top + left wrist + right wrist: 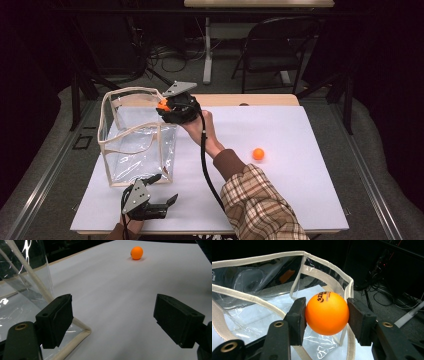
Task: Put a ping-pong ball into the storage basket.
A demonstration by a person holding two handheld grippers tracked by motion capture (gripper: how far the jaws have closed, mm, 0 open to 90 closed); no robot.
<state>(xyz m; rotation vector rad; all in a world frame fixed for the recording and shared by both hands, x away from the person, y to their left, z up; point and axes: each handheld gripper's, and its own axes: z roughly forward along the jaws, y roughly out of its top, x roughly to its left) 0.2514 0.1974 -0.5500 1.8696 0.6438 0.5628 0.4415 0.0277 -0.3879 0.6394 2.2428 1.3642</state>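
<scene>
— Ball (327,313) number one, orange, is pinched between the two black jaws of the right hand-held gripper (327,315); in the right gripper view it sits dead centre, with some small print on its top.

— And where's that in the high view?

— Upper middle of the frame. The right hand-held gripper (172,106) is up at the top rim of the clear bag (137,145), at the bag's far right corner, and you catch a bit of orange (163,105) at its tip. The person's hand (200,127) and a plaid sleeve (257,200) run down to the lower right.

— Is the ball inside the bag?

— It hangs over the open mouth, above the cream-trimmed rim (274,255). I can't tell if it's below the edge.

— The other gripper?

— The left hand-held gripper (159,192) is at the bottom left of the high view, low over the white desk (300,200), just in front of the bag's near corner. Its jaws stand wide apart with nothing between them. In the left gripper view the bag's bottom corner (82,331) lies beside the left-hand jaw.

— Anything else out there?

— A second orange ball (258,154) lies on the desk at centre right, well apart from the bag; it shows at the top of the left gripper view (136,253) too.
</scene>
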